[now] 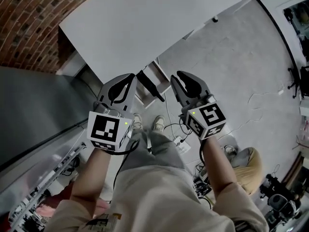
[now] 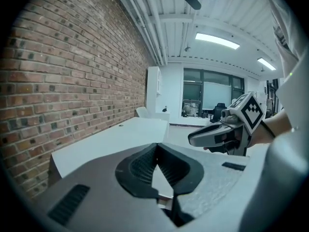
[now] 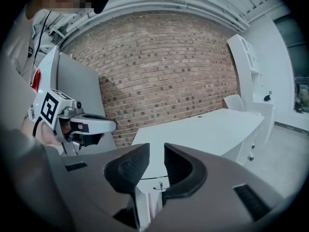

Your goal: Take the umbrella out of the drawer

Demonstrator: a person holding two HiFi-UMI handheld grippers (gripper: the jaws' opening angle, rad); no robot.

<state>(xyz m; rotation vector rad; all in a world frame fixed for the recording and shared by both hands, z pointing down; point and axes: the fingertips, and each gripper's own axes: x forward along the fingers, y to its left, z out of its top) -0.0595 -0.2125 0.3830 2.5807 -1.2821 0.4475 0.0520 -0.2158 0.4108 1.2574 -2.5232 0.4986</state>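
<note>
Currently: umbrella (image 1: 150, 87), a slim dark length, lies in what looks like the open white drawer (image 1: 158, 73) under the desk (image 1: 145, 23) edge, ahead of and below both claws and between them, its long axis slanting far-left to near-right. Left claw (image 1: 129, 79): tips together, empty. Right claw (image 1: 179, 77): slightly apart, empty, judged marginally nearer the umbrella's near end. Surrounds: brick wall (image 1: 29, 18), floor cables (image 1: 176, 141). Desk edge overhangs the reach.

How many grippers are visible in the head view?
2. The left gripper is by the edge of the white desk; the right gripper is beside it, over the grey floor.
</note>
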